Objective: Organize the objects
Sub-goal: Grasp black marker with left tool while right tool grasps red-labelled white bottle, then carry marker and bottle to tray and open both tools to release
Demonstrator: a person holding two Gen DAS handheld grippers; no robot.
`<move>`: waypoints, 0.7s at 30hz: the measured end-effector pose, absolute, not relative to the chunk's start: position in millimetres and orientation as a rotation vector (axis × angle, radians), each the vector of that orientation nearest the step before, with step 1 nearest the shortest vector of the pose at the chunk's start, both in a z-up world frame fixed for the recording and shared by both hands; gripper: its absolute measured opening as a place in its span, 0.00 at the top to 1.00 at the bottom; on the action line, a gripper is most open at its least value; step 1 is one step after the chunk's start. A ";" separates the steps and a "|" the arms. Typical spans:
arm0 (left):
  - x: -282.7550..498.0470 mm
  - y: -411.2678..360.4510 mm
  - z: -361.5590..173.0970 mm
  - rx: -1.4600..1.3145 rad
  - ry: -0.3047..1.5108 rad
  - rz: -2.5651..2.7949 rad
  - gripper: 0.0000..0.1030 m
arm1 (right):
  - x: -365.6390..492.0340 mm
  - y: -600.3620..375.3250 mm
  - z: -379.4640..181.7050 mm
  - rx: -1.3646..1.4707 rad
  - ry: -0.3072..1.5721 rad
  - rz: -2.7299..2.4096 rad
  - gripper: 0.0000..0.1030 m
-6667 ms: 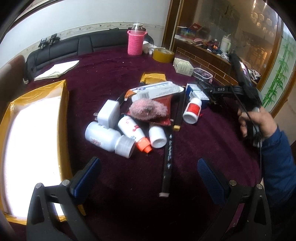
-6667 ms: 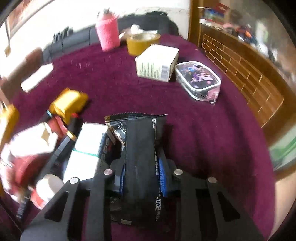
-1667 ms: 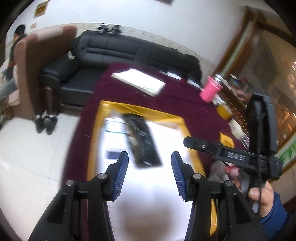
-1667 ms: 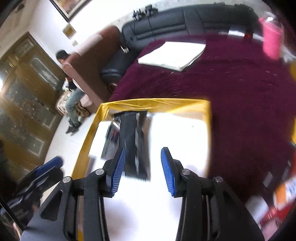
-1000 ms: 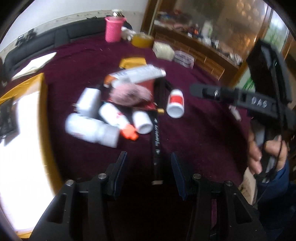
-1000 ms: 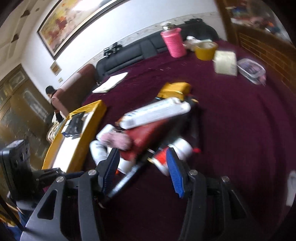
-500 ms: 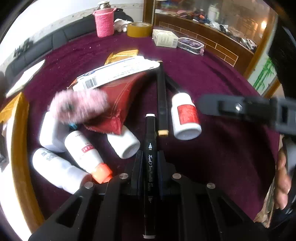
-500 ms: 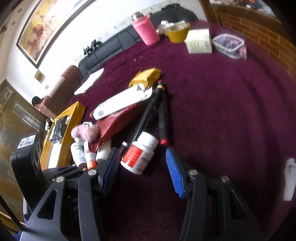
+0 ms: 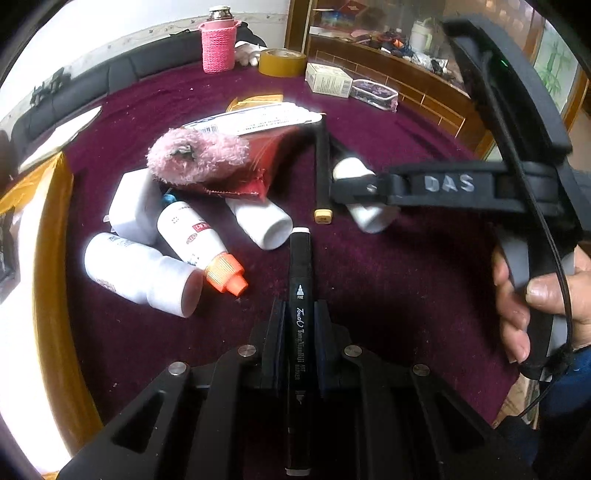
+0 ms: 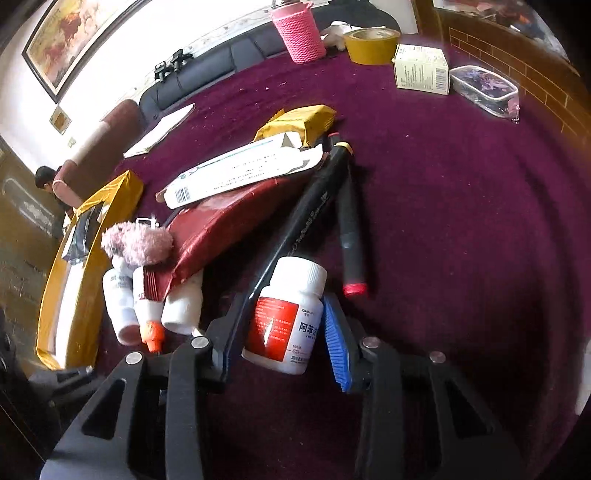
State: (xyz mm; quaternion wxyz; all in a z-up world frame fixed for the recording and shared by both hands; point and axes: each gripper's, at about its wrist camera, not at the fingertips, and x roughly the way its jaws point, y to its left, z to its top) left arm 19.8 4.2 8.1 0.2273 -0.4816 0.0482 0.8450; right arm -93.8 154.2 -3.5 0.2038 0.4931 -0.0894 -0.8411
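My left gripper [image 9: 299, 321] is shut on a black marker [image 9: 300, 280] that points away from me over the maroon table. My right gripper [image 10: 284, 332] has its jaws around a white pill bottle with a red label [image 10: 286, 317]; the blue pad [image 10: 336, 347] touches its right side, and the left pad's contact is hidden. In the left wrist view that bottle [image 9: 364, 214] lies partly behind the right gripper's finger. A pile holds white bottles [image 9: 136, 269], an orange-capped bottle [image 9: 199, 247], a pink fluffy item [image 9: 199, 155], a red pouch [image 10: 221, 221] and a white carton [image 10: 240, 170].
A yellow-rimmed tray [image 10: 74, 280] sits at the left with a black packet [image 10: 79, 232] in it. Two more markers [image 10: 351, 221] lie by the pill bottle. A pink-sleeved bottle [image 10: 297, 33], tape roll [image 10: 371, 44], small box [image 10: 421, 70] and clear pouch [image 10: 484, 90] stand at the far side.
My left gripper came back from the tray, closed on the black marker and holds it. My right gripper moved forward and its jaws now flank the red-label pill bottle.
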 end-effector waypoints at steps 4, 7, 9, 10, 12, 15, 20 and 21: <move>15.7 -6.0 8.7 -1.323 0.029 2.302 0.88 | -83.2 169.1 2.2 1.362 -0.261 -2.352 0.66; 14.9 -12.2 13.0 -1.312 -0.026 2.291 0.88 | -77.0 180.3 8.5 1.345 -0.297 -2.348 0.66; 16.1 -18.1 19.6 -1.294 -0.050 2.301 0.88 | -73.7 185.0 14.6 1.316 -0.317 -2.342 0.66; 16.0 -20.8 22.0 -1.287 -0.061 2.305 0.88 | -72.1 184.6 18.6 1.303 -0.319 -2.341 0.66; 17.7 -29.9 29.2 -1.266 -0.090 2.322 0.88 | -69.7 180.5 25.5 1.274 -0.317 -2.333 0.66; 20.0 -45.3 37.8 -1.239 -0.138 2.345 0.88 | -66.1 167.6 32.9 1.238 -0.320 -2.296 0.66; 23.8 -77.5 57.0 -1.174 -0.227 2.405 0.88 | -64.1 139.0 41.1 1.211 -0.296 -2.231 0.66; 24.3 -84.3 60.4 -1.163 -0.245 2.416 0.88 | -63.4 132.2 43.2 1.205 -0.287 -2.221 0.66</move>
